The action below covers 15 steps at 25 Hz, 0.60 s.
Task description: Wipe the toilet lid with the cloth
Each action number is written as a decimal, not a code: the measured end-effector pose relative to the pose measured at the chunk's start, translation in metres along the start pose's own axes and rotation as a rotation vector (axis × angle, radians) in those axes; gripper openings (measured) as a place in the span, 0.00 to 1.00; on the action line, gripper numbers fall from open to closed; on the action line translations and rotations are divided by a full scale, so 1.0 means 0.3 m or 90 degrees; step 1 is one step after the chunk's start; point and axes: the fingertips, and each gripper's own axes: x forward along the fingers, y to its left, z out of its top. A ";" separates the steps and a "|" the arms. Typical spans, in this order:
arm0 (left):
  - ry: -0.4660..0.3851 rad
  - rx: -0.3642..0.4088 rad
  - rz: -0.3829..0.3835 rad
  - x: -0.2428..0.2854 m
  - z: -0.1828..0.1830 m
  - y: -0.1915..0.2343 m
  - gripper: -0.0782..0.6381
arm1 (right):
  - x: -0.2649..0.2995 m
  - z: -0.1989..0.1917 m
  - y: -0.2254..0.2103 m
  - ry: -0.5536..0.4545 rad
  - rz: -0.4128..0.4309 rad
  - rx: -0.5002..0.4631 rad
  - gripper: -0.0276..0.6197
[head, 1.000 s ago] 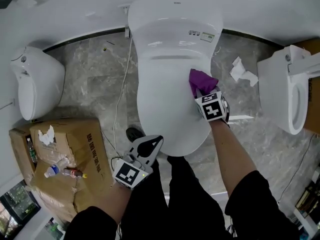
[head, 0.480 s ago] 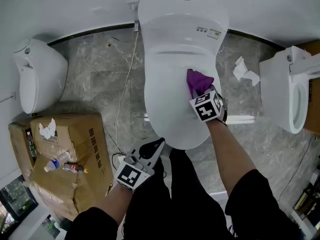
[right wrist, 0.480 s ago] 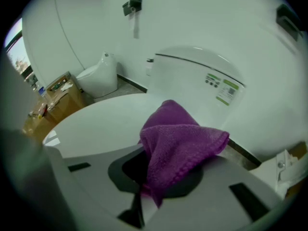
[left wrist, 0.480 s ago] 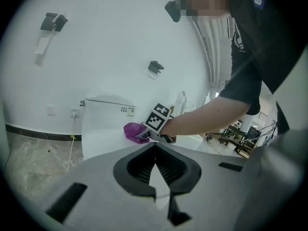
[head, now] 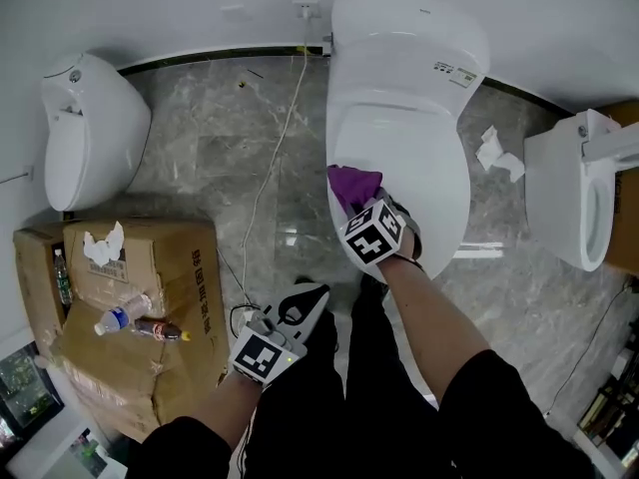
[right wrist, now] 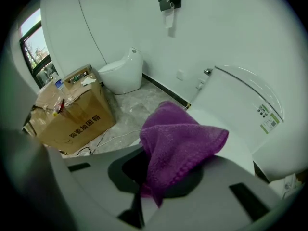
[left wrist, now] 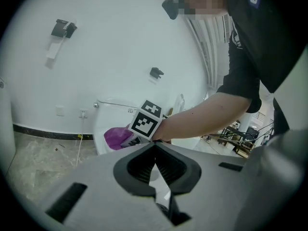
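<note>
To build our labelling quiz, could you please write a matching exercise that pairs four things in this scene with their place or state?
Things:
1. purple cloth
2. clear bottle
3. white cable
4. left gripper

Place or state:
A. lying on the cardboard box
B. shut and empty
C. clamped in the right gripper
D. trailing across the floor

Pairs: 1-C, 2-A, 3-D, 4-B

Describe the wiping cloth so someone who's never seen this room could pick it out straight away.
Find the middle toilet of the three. At the left edge of its closed lid, the cloth is clamped in the right hand-held gripper. It is the only purple thing; the crumpled paper on the floor and the tissue on the cardboard box are white.
</note>
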 end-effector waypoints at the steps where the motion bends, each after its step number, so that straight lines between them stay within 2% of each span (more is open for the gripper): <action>1: 0.001 0.003 0.000 -0.018 -0.011 0.007 0.13 | -0.006 -0.005 0.020 0.001 0.000 0.003 0.13; 4: 0.001 0.028 -0.006 -0.035 -0.036 0.017 0.13 | -0.044 -0.060 0.018 0.002 -0.009 0.028 0.13; 6: 0.001 0.021 -0.004 -0.020 -0.029 0.004 0.13 | -0.079 -0.119 -0.028 0.004 -0.022 0.048 0.13; 11: -0.003 0.029 0.007 0.059 -0.020 -0.069 0.13 | -0.165 -0.285 -0.212 0.009 -0.067 0.073 0.13; 15: -0.013 0.027 0.023 0.141 -0.015 -0.192 0.13 | -0.248 -0.481 -0.364 0.020 -0.095 0.106 0.13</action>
